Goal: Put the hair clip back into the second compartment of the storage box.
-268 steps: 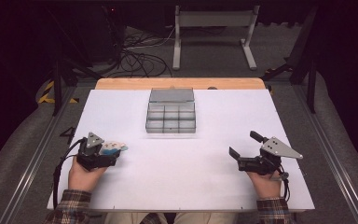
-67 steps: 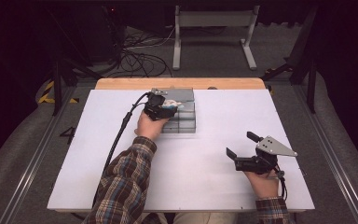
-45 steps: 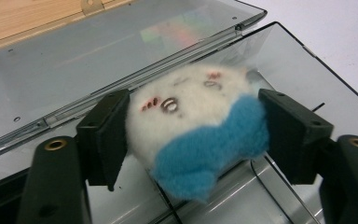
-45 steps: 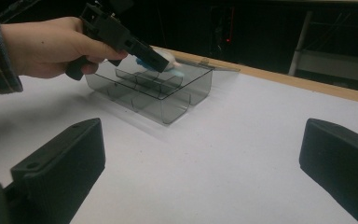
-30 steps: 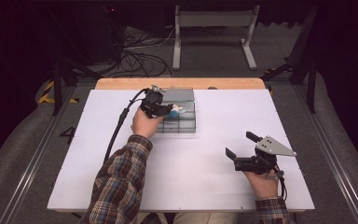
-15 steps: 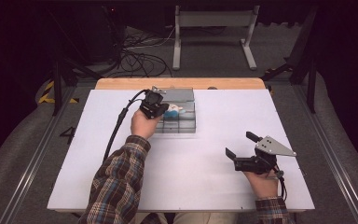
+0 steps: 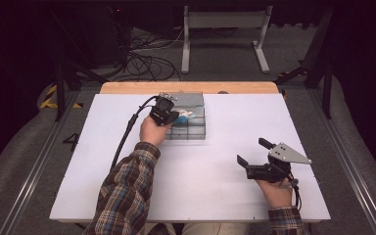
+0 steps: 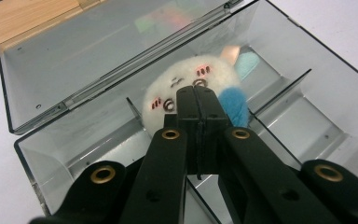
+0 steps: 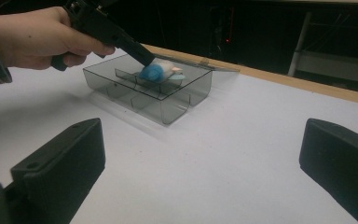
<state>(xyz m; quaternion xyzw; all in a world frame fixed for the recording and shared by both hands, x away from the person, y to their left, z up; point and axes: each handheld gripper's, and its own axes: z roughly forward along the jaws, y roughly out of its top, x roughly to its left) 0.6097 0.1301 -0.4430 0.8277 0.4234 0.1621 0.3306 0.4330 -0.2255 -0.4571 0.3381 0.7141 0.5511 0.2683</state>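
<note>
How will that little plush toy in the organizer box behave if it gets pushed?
The plush toy looks fuzzy and rounded, so it is probably soft, light and squashy. Lying among the organizer box dividers, it would likely deform or snag rather than slide.

One clear smoky-grey plastic compartment box (image 7: 188,128) sits on the table, with one hinged lid (image 8: 98,51) of the same plastic folded open behind it. The high view shows a grid of nine compartments in it, three rows of three. One small white-and-blue plush toy (image 8: 191,88) lies inside the box. Two black two-jaw grippers are at work: the left gripper (image 7: 169,116) and the right gripper (image 7: 254,156), one in each of the person's two hands. One white tabletop (image 7: 225,196) carries all of it, edged by one wooden strip (image 7: 127,88) along its far side.
</note>
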